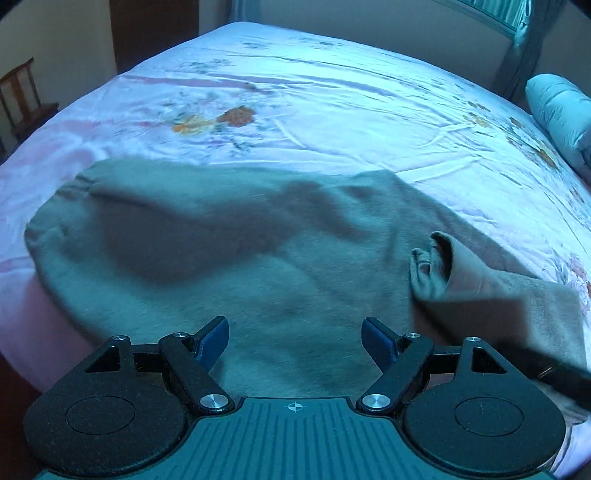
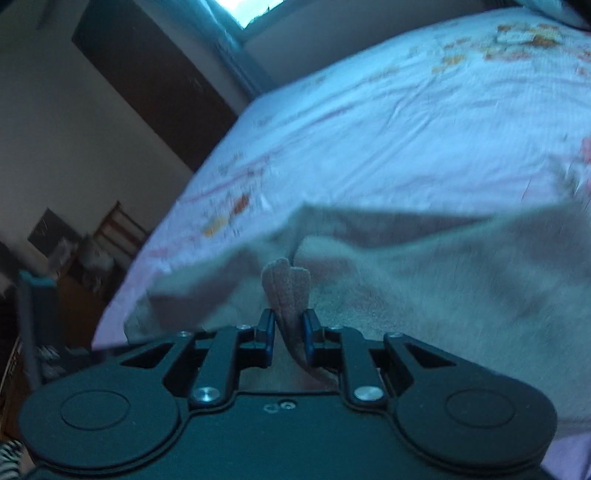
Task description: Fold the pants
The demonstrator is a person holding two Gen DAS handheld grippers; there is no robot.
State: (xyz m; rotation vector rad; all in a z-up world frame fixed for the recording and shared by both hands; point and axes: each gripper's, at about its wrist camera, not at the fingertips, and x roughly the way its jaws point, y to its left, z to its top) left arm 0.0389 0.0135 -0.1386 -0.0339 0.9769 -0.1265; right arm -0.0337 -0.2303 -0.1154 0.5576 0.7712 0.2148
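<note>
Dim bluish light fills a bedroom where a bed [image 1: 332,110] takes up most of both views, covered with a pale pink sheet [image 1: 369,122] printed with orange flowers and creased in long wrinkles. Beyond the bed's far-left side stands a wooden chair [image 1: 26,99] against a cream wall, next to a dark door [image 1: 155,33]. A light blue pillow [image 1: 557,110] rests at the bed's right edge.

Grey-beige pants [image 1: 221,258] of a fleecy cloth lie spread across the near part of the bed, reaching its near edge. Dark shadows fall over their middle. On the right side, part of the cloth is lifted off the bed and bunched into a raised fold [image 1: 439,266].

From the left wrist view, the left gripper [image 1: 295,339] sits just above the pants with its blue-padded fingers [image 1: 214,339] wide apart and nothing between them.

From the right wrist view, the right gripper [image 2: 289,328] is clamped on the pants [image 2: 443,295]: a gathered bunch of cloth is pinched between the two blue pads [image 2: 266,330], its ridged edge [image 2: 286,291] sticking up past the fingertips. That view is tilted and blurred, with the sheet [image 2: 406,129] sloping up to the right, and a window [image 2: 251,11] glows at the top
</note>
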